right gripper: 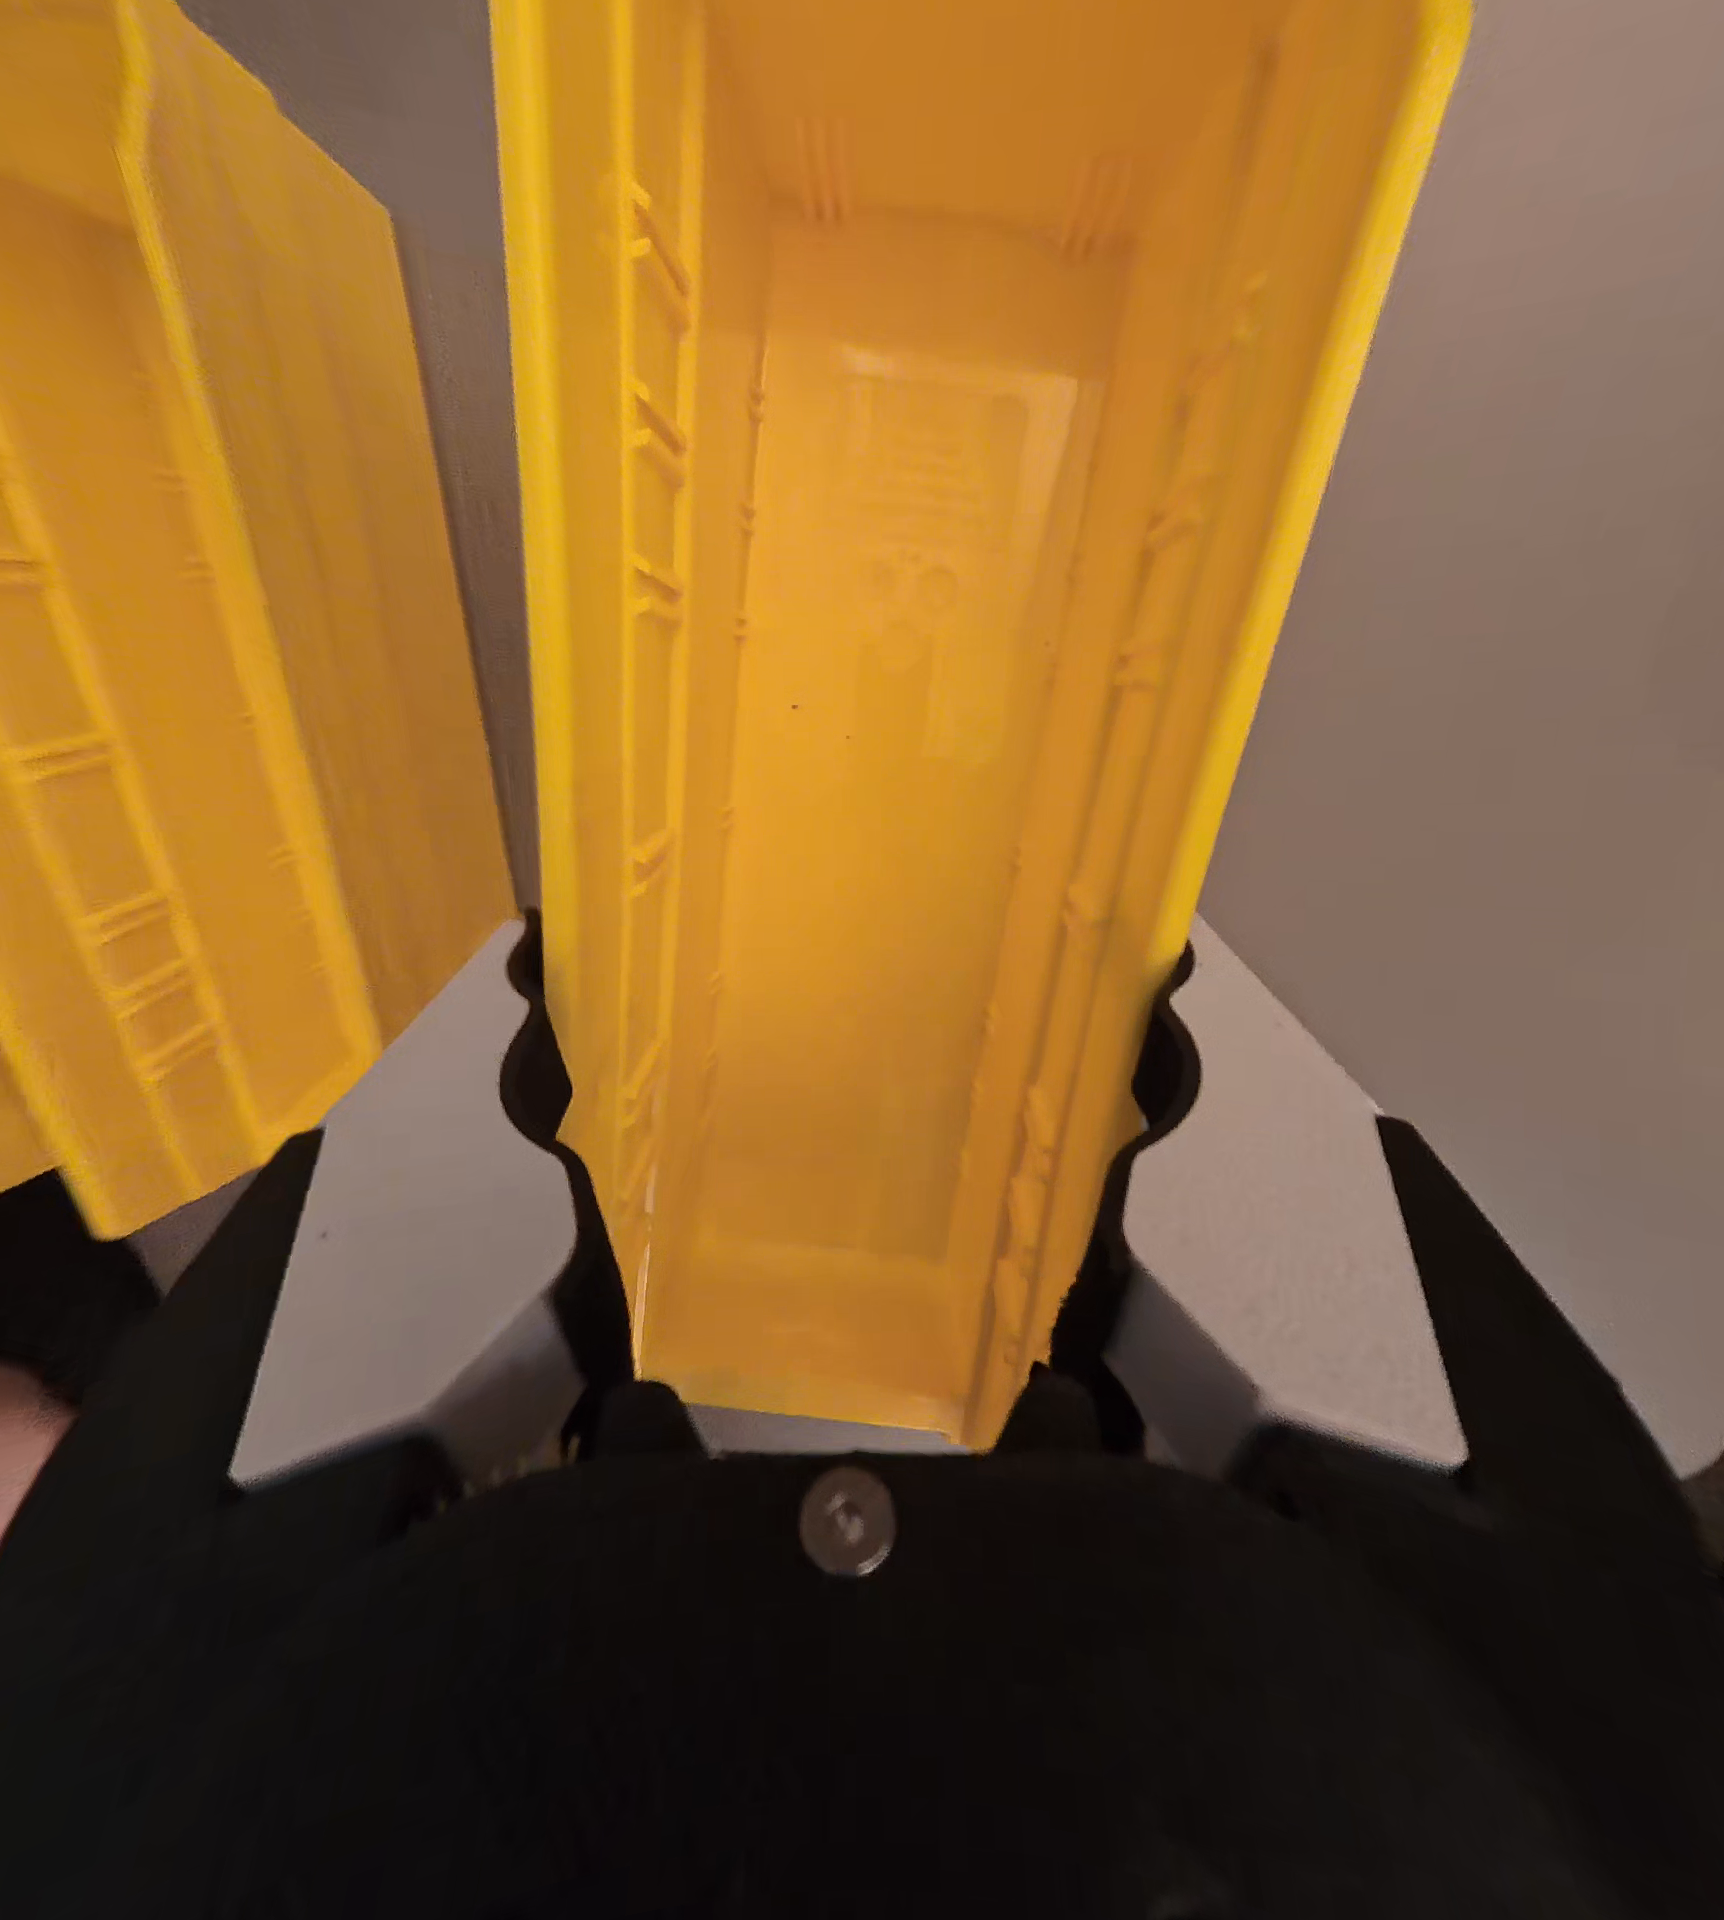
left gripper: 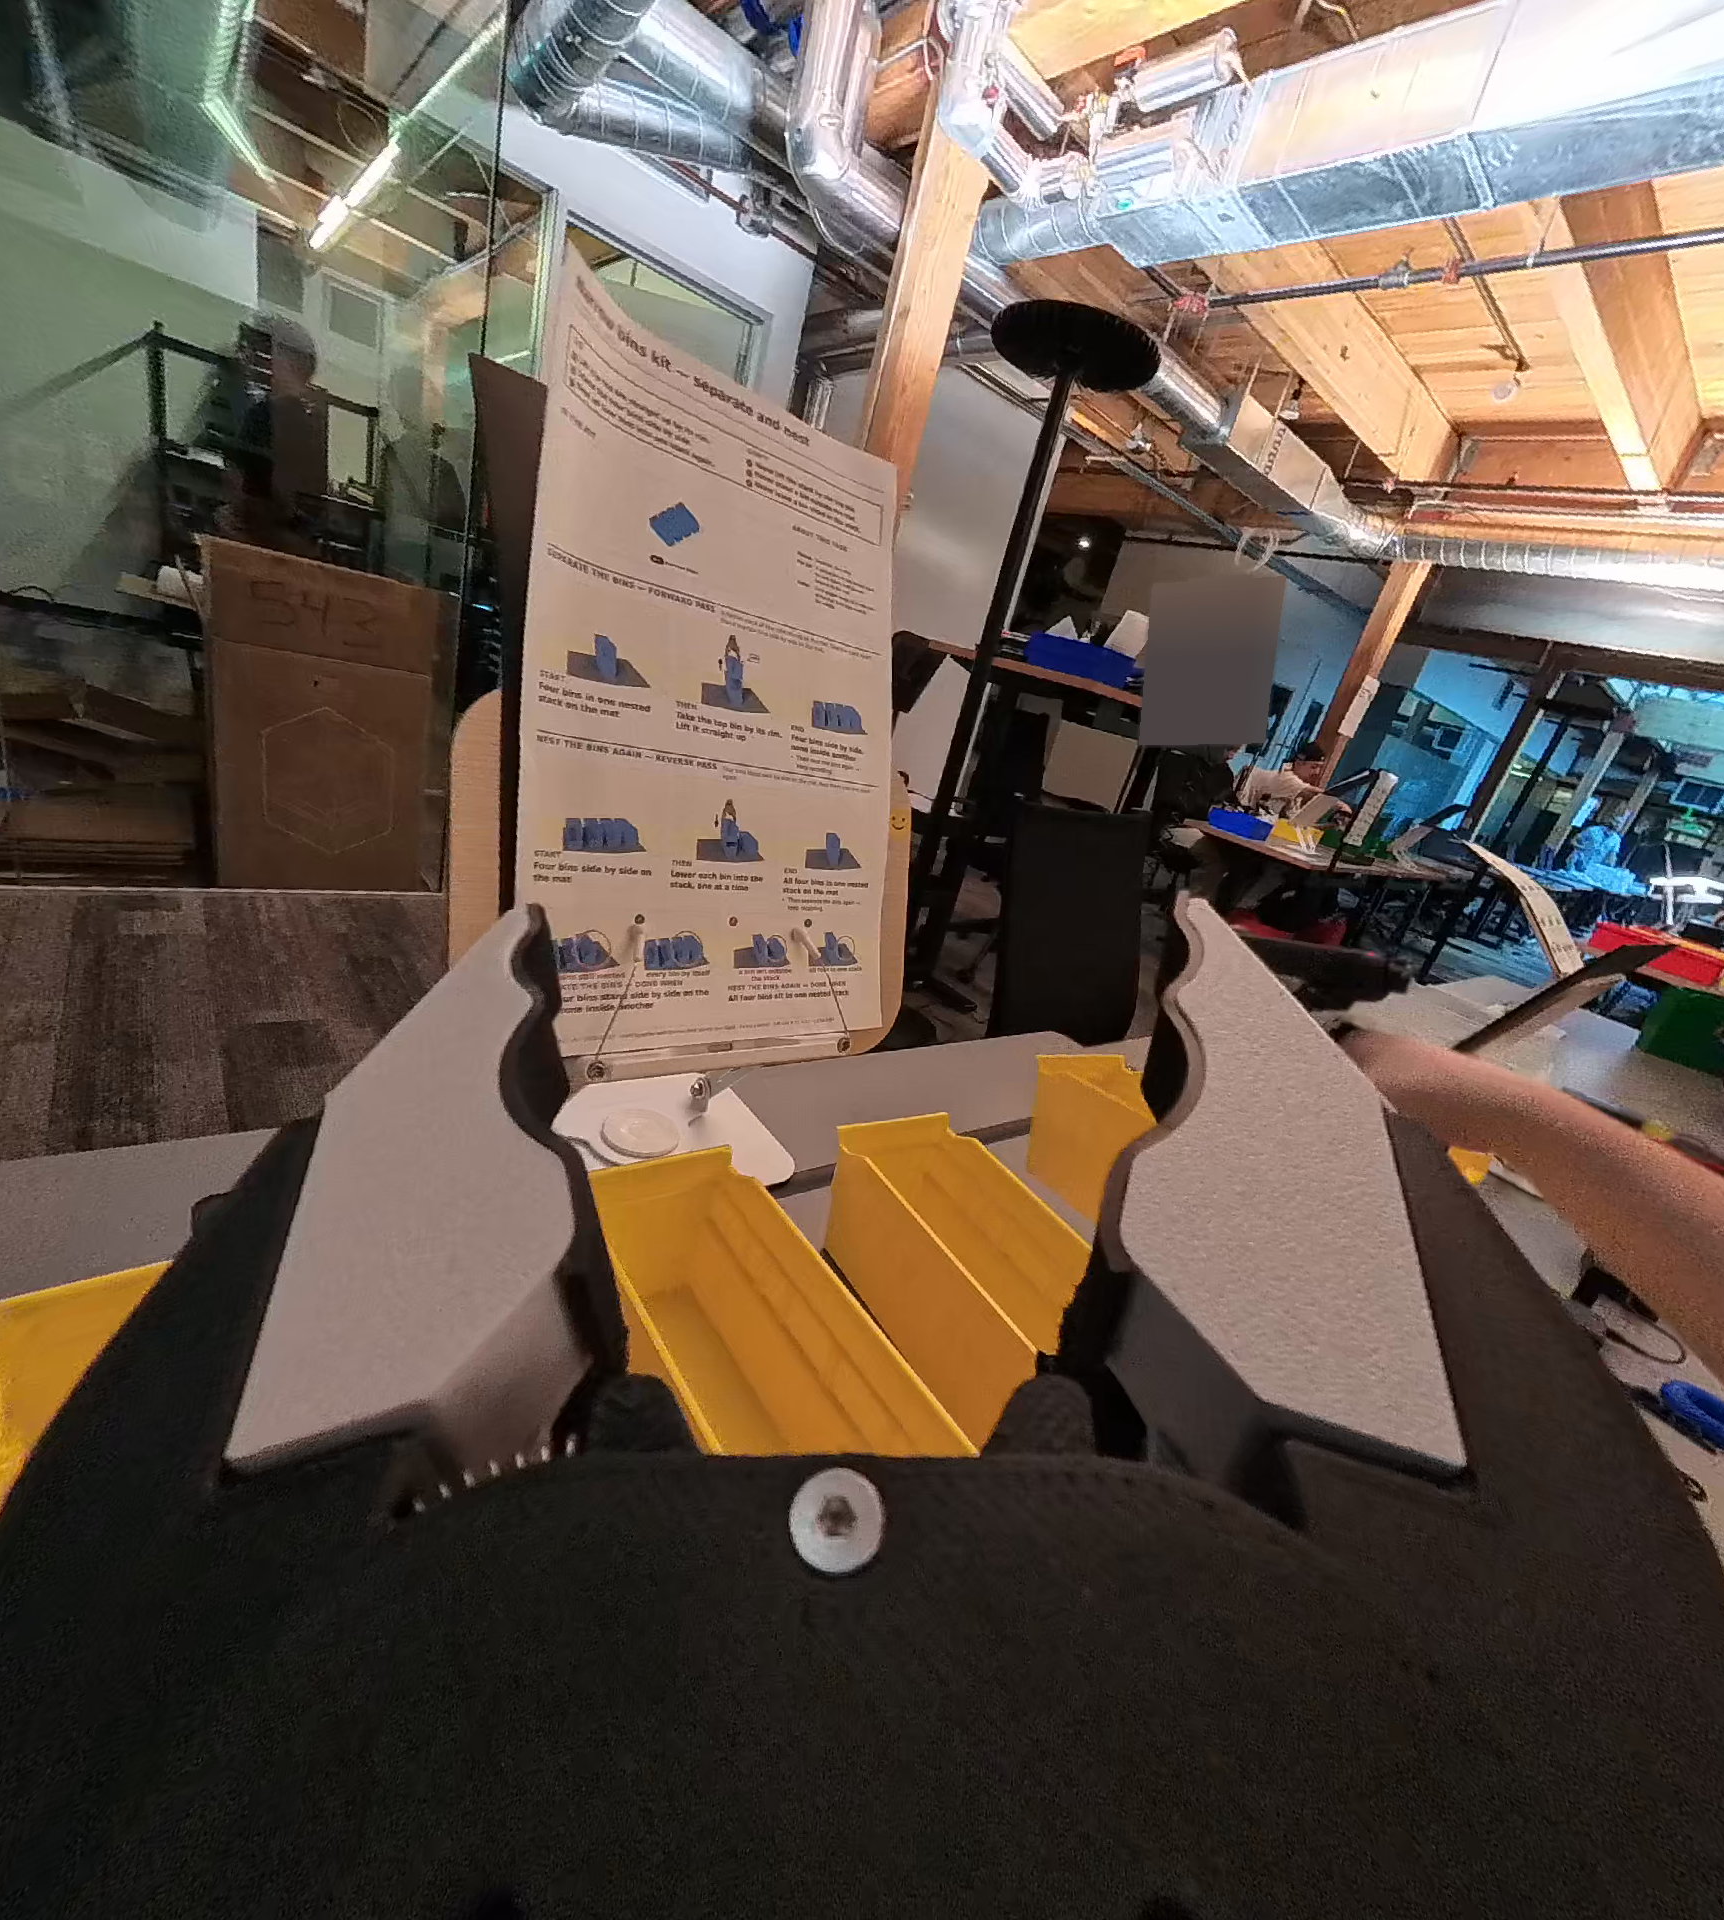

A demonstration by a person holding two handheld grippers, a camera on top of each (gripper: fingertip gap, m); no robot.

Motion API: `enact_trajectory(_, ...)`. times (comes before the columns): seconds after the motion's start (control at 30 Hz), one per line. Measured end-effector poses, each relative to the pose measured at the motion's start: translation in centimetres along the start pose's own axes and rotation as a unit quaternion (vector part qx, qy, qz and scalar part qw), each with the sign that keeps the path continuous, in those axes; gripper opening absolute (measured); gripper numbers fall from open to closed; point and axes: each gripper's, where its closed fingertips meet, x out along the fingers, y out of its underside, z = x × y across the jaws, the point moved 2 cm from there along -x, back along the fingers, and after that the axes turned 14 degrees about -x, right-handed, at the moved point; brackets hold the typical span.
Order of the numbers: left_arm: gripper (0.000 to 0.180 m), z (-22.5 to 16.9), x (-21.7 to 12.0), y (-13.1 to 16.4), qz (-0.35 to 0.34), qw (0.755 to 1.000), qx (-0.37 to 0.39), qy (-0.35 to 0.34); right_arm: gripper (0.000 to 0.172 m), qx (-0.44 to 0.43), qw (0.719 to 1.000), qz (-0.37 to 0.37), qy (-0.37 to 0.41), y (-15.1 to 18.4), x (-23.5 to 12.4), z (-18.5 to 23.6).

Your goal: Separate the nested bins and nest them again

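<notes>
Yellow plastic fills the right wrist view: the right gripper (right gripper: 853, 997) straddles a long, narrow yellow bin (right gripper: 899, 727), its near end sitting deep between the two fingers, and the dark wavy pads (right gripper: 538, 1049) lie against the bin's outer side walls on both sides — a wide-spread grip on the bin itself. Just to that bin's left, with a strip of grey table (right gripper: 1564, 520) showing between them, stands a second yellow bin (right gripper: 141, 665), apart from the fingers.

From the left wrist view, the left gripper (left gripper: 853, 997) hovers wide open, gripping nothing. Below and beyond its fingers the bins stand side by side on the tabletop: one bin (left gripper: 785, 1309) lies in the gap between the fingers but lower, untouched, a neighbouring bin (left gripper: 951, 1236) sits just right of it, a corner of a further bin (left gripper: 1086, 1122) peeks past the right finger, and another bin (left gripper: 16, 1392) shows at the left edge behind the gripper body. A bare forearm (left gripper: 1564, 1153) reaches in from the right. Farther back an instruction sheet (left gripper: 712, 727) stands upright on a small white stand (left gripper: 671, 1127) — behind it, a black floor lamp (left gripper: 1066, 353).
</notes>
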Motion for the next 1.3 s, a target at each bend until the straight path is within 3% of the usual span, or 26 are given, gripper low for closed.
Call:
enact_trajectory(0.27, 0.114, -1.0, 0.9, 1.0, 0.02, 1.0, 0.003, 0.01, 0.115, -0.06, 0.997, 0.024, 0.042, 0.1, 5.8, -0.7)
enact_trajectory(0.53, 0.115, -1.7, 2.5, 2.4, 0.04, 0.999, 0.021, -0.004, 0.131, -0.039, 0.999, 0.02, 0.014, 0.3, 6.3, 0.2)
enact_trajectory(0.73, 0.117, -3.6, 3.7, 4.0, 0.069, 0.997, 0.029, 0.015, 0.131, -0.08, 0.995, -0.06, -0.009, -1.2, 2.9, 0.1)
enact_trajectory(0.87, 0.117, -6.5, 4.7, 6.1, 0.101, 0.993, 0.047, 0.044, 0.13, -0.091, 0.978, -0.177, -0.056, -3.0, -2.0, 0.7)
enact_trajectory(0.93, 0.119, -6.9, 5.5, 7.5, 0.125, 0.989, 0.073, 0.028, 0.128, -0.103, 0.957, -0.263, -0.067, -4.2, -5.0, 0.8)
enact_trajectory(1.0, 0.12, -6.8, 6.3, 8.9, 0.15, 0.985, 0.088, 0.01, 0.126, -0.127, 0.918, -0.369, -0.062, -5.3, -8.7, 0.8)
enact_trajectory(1.17, 0.124, -4.1, 7.9, 12.0, 0.213, 0.971, 0.09, -0.059, 0.124, -0.16, 0.756, -0.634, -0.001, -4.9, -17.8, -0.4)
enact_trajectory(1.23, 0.124, -3.0, 8.4, 12.9, 0.227, 0.966, 0.094, -0.085, 0.125, -0.161, 0.699, -0.696, 0.005, -4.2, -19.6, -1.2)
enact_trajectory(1.3, 0.125, -1.7, 8.8, 13.8, 0.242, 0.958, 0.097, -0.117, 0.125, -0.16, 0.688, -0.708, -0.006, -4.0, -19.5, -2.2)
